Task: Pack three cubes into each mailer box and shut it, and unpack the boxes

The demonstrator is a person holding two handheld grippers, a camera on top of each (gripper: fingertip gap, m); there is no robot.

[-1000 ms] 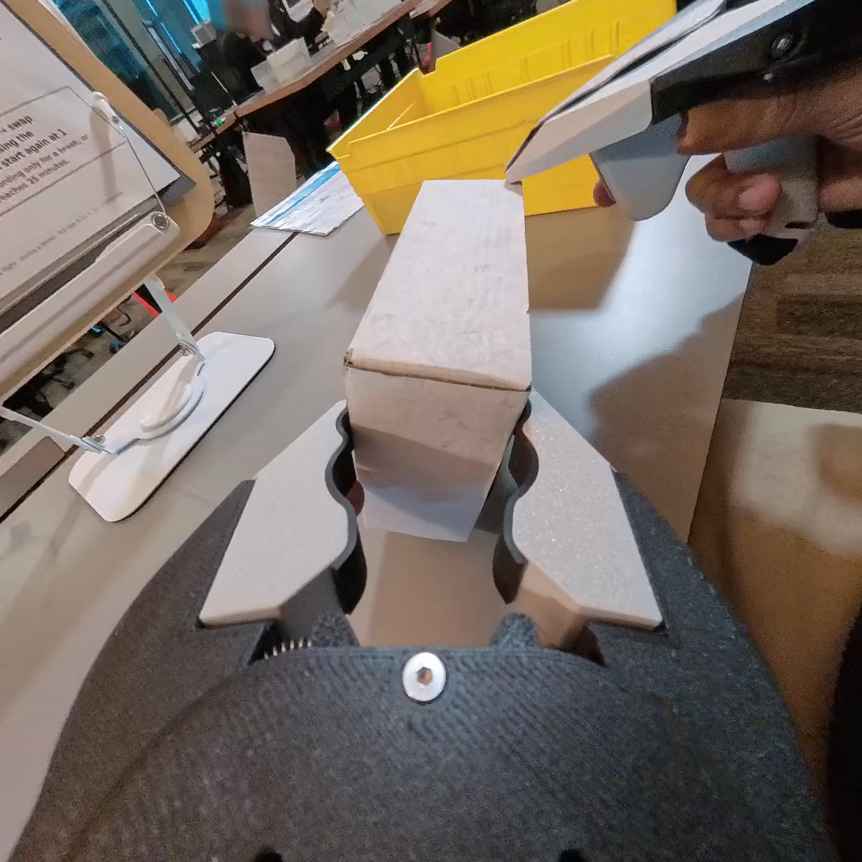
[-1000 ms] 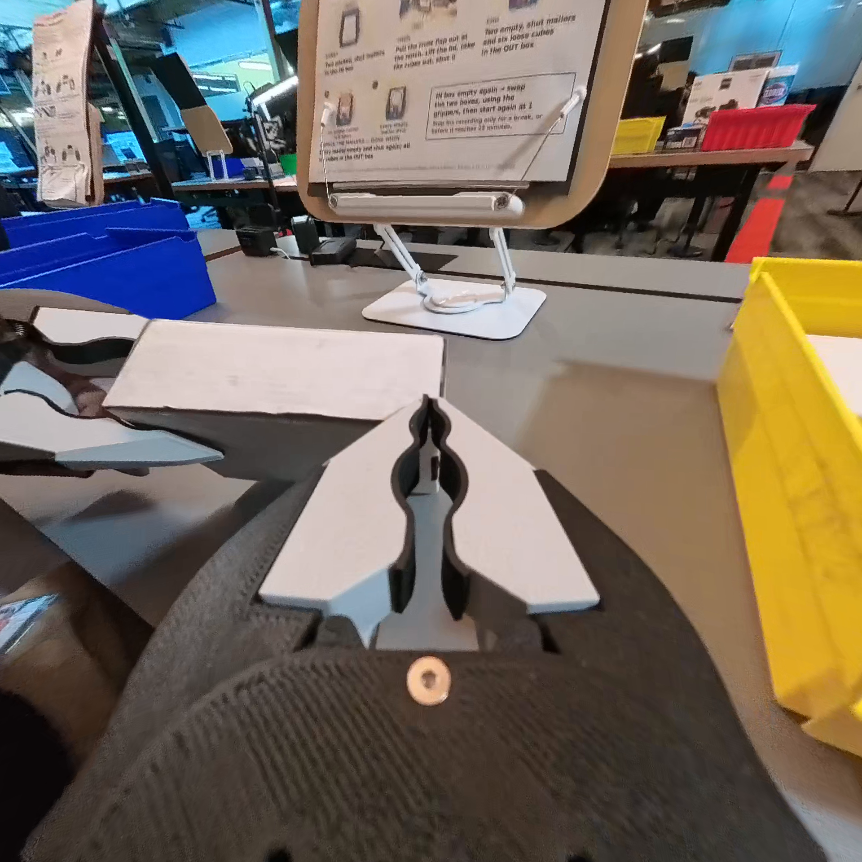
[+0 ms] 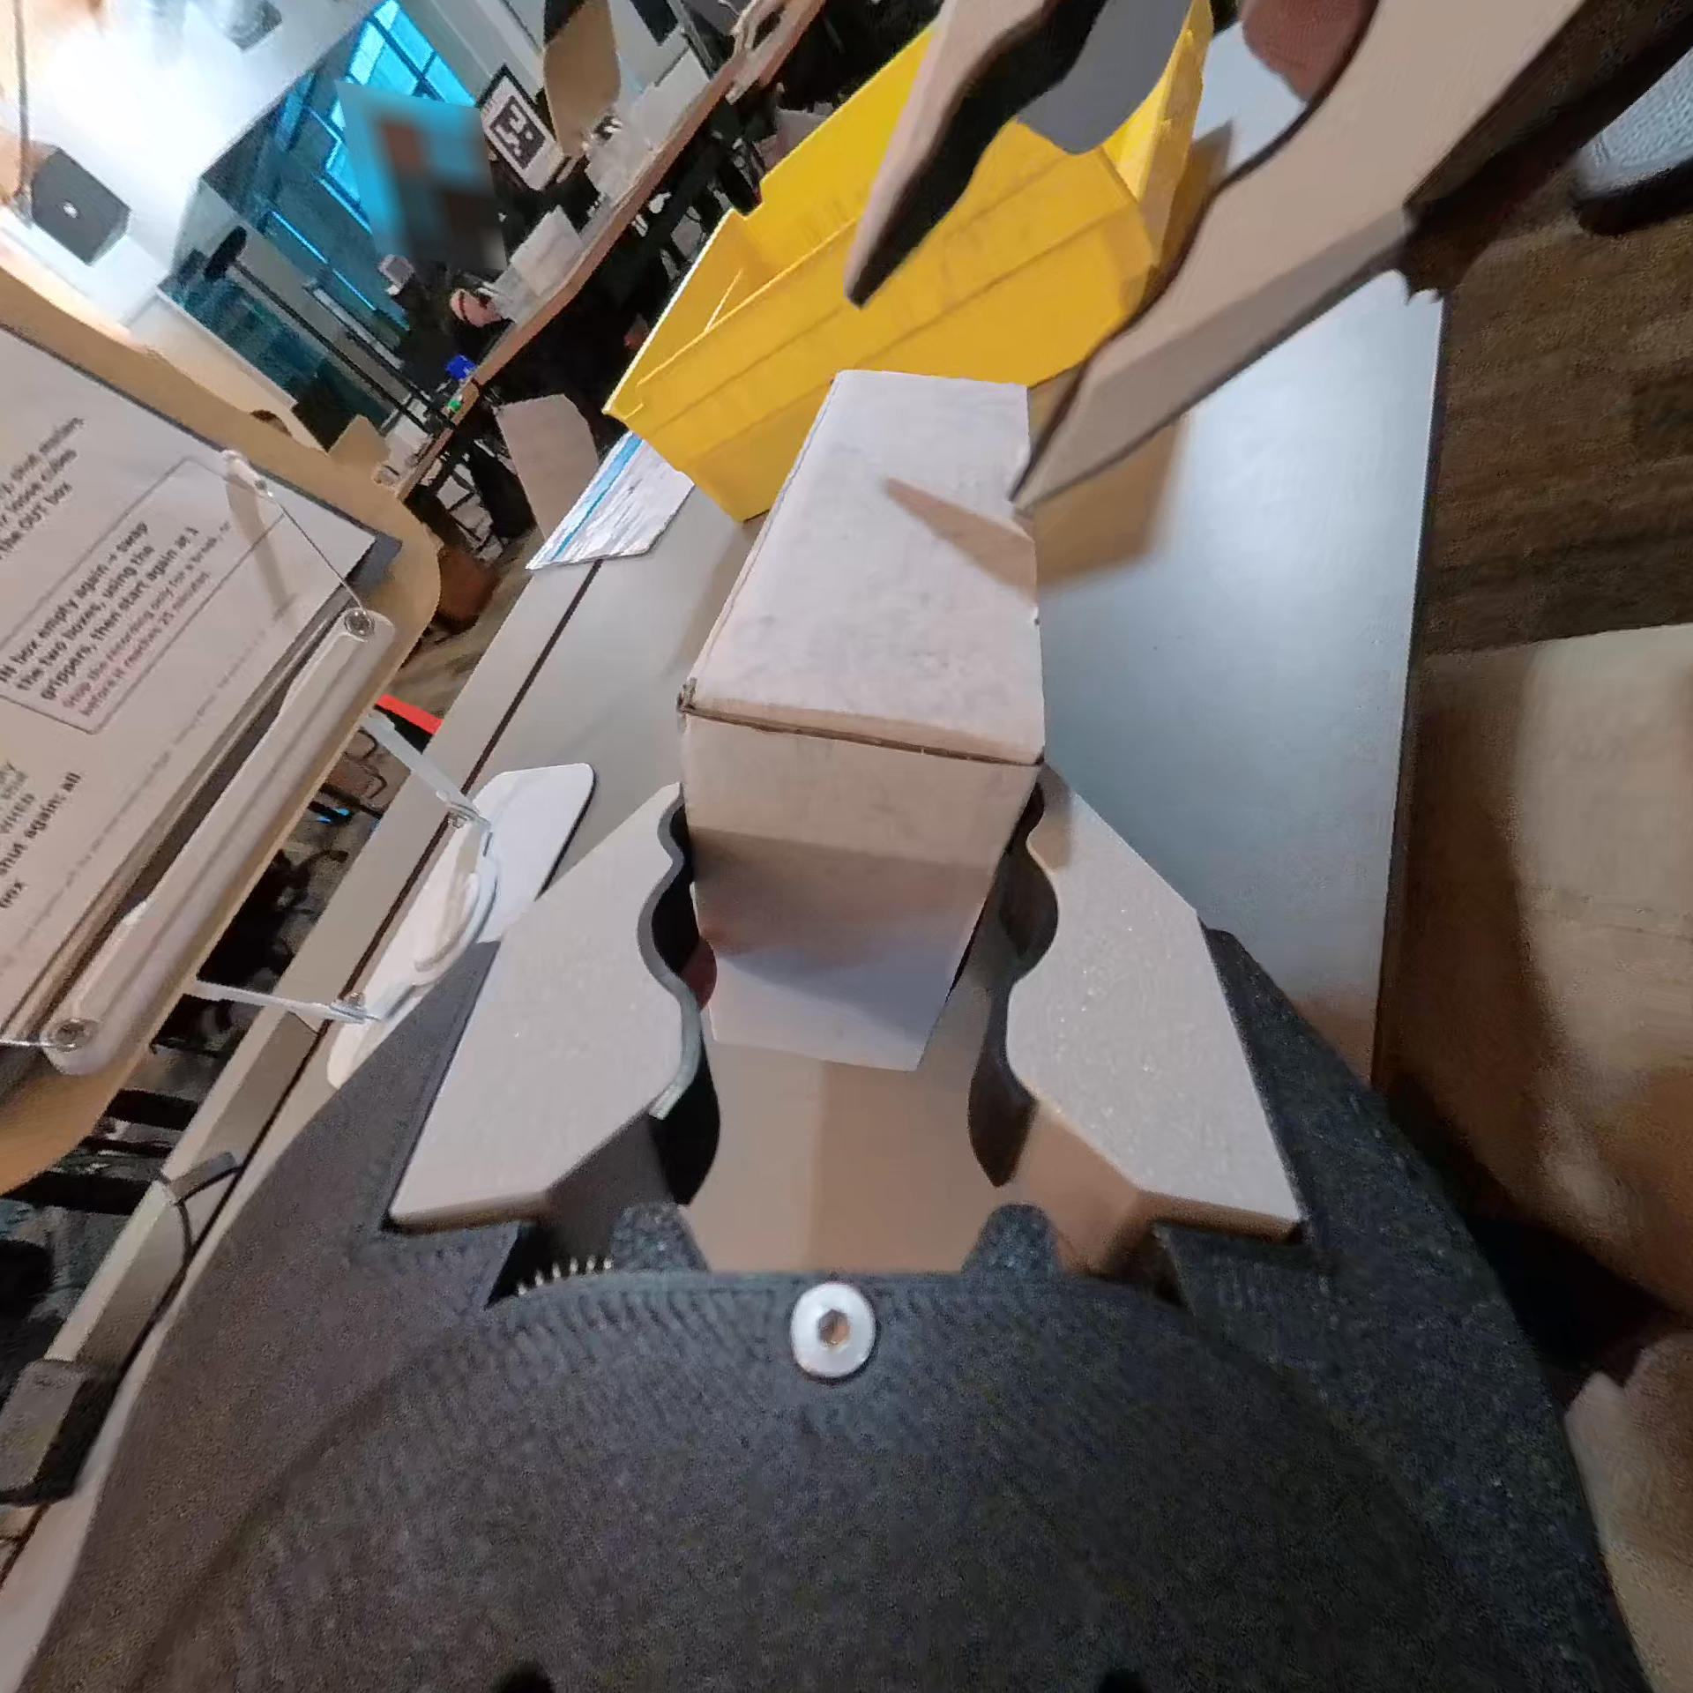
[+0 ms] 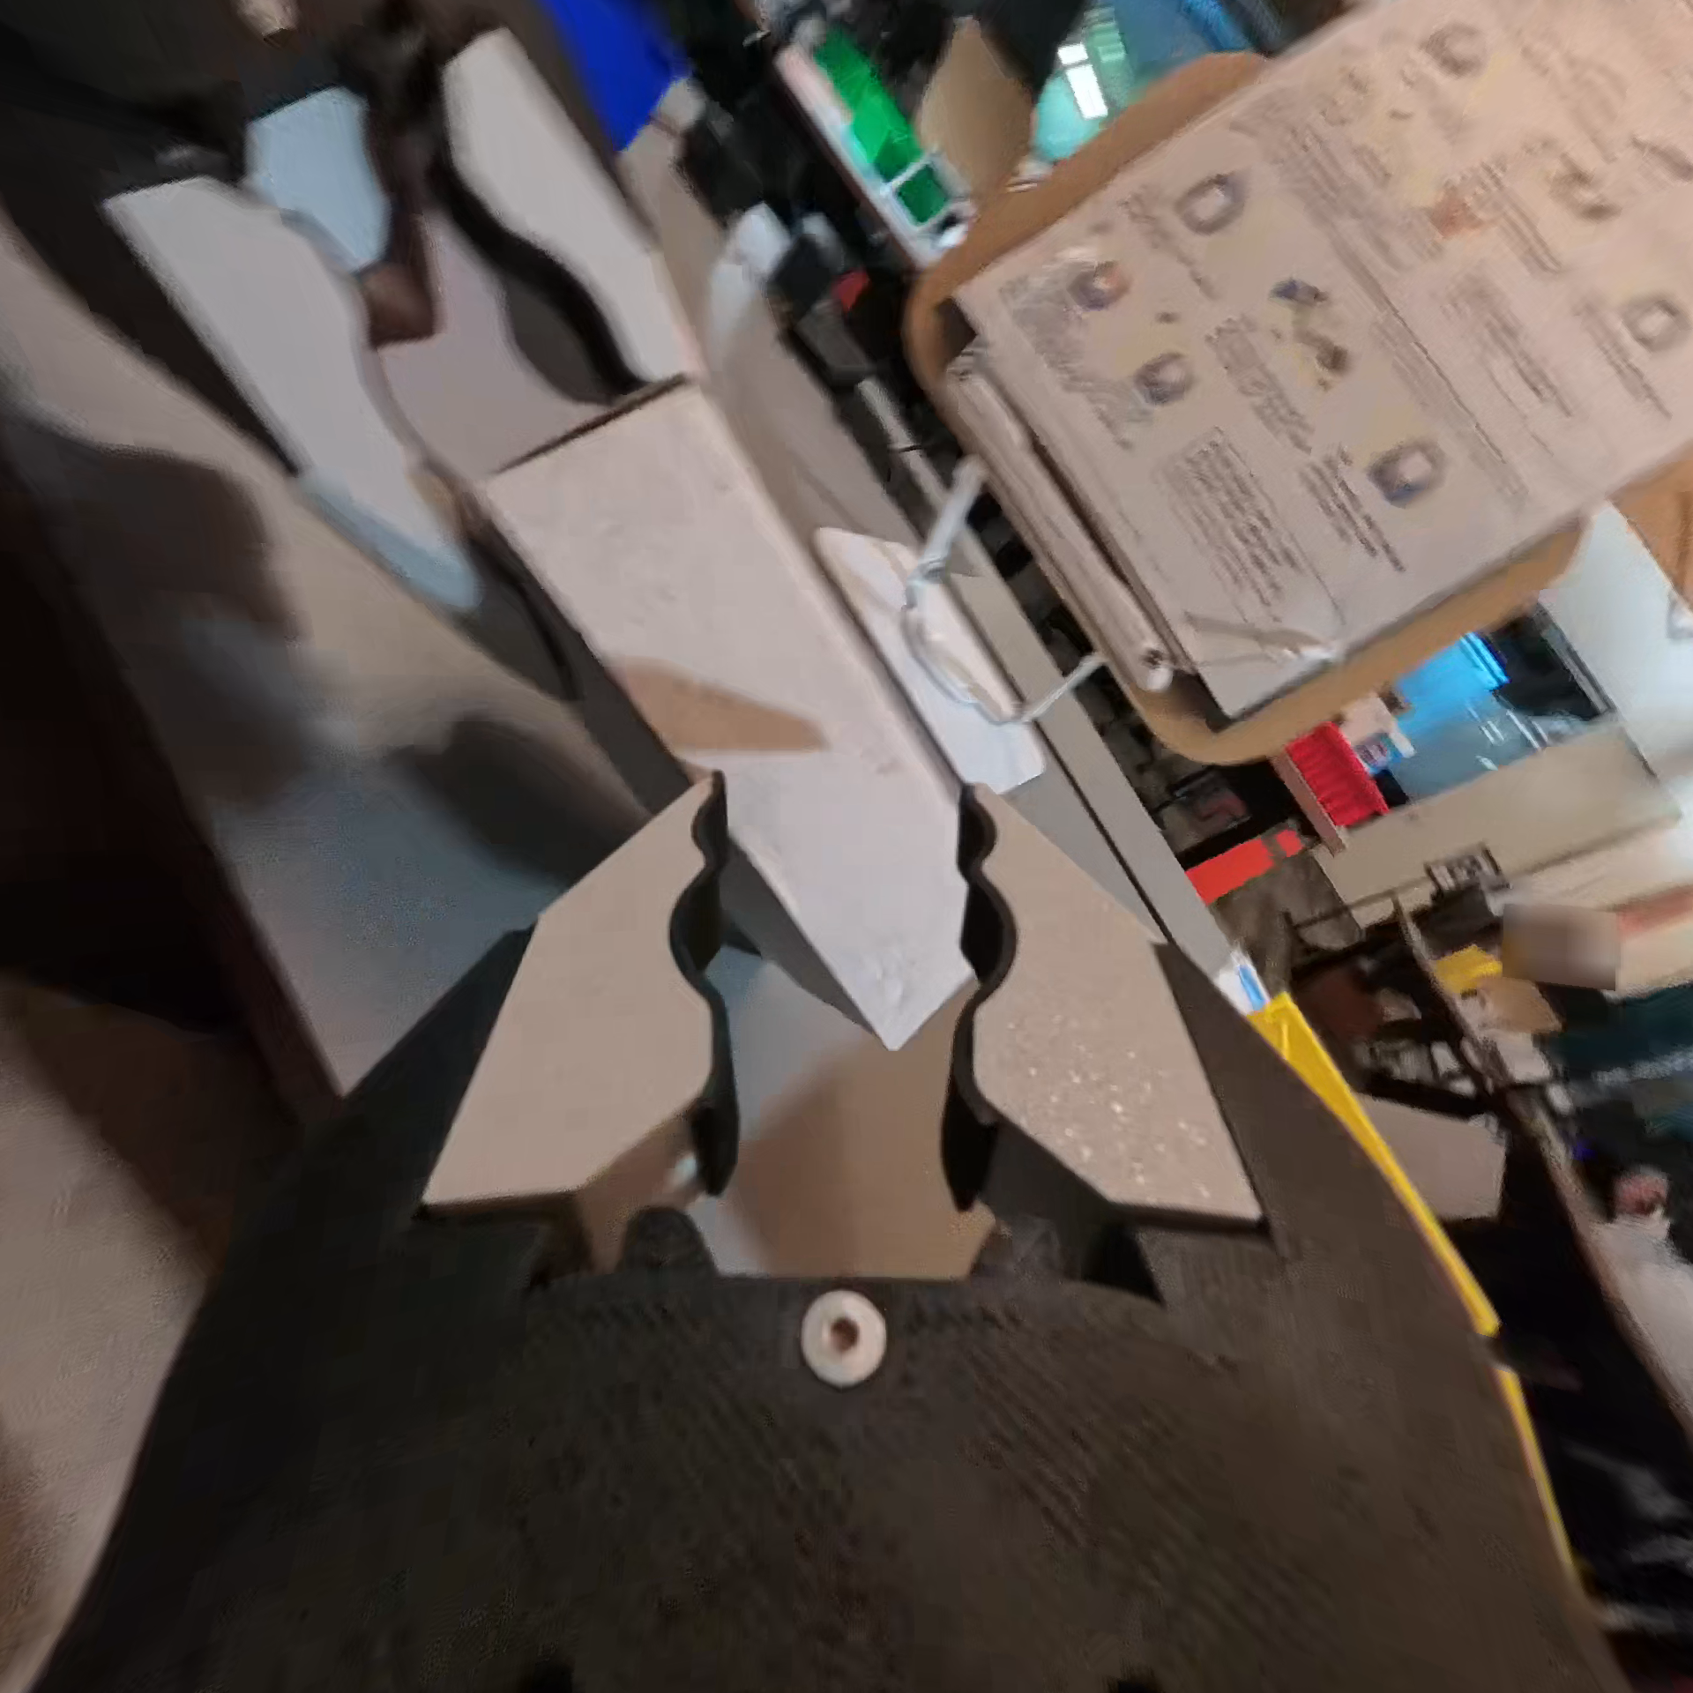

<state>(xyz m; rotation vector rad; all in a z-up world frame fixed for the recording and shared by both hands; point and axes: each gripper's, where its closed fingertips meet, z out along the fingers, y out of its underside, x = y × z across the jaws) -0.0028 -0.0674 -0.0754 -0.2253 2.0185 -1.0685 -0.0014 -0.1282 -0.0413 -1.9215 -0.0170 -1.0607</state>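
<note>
Left wrist view. The left claw (image 3: 847,925) grips the near end of a closed white box (image 3: 879,632), one finger pressed to each side wall; the claw is open only as wide as the box. The box lies lengthwise, running away from the camera over the grey bench (image 3: 1228,586); whether its underside touches the bench cannot be told. The lid seam shows along the near top edge. At the far end the right claw (image 3: 953,376) comes in from the upper right with its fingers spread, the lower finger tip at the far right corner of the box, the upper finger above the lid and apart from it. Just behind the box stands a yellow bin (image 3: 879,311). To the left an instruction board (image 3: 174,623) leans on a white stand (image 3: 513,852). A printed sheet (image 3: 614,504) lies on the bench beside the bin.

Right wrist view (blurred by motion). The right claw (image 4: 838,907) is open wide, and the near corner of the box (image 4: 733,660) lies between its fingers; contact with either finger cannot be told. The box runs away toward the upper left, where the left claw (image 4: 403,302) holds its far end. The board (image 4: 1328,366) and its stand (image 4: 925,641) are to the right of the box. An edge of the bin (image 4: 1328,1090) shows at the right, beside the right claw.
</note>
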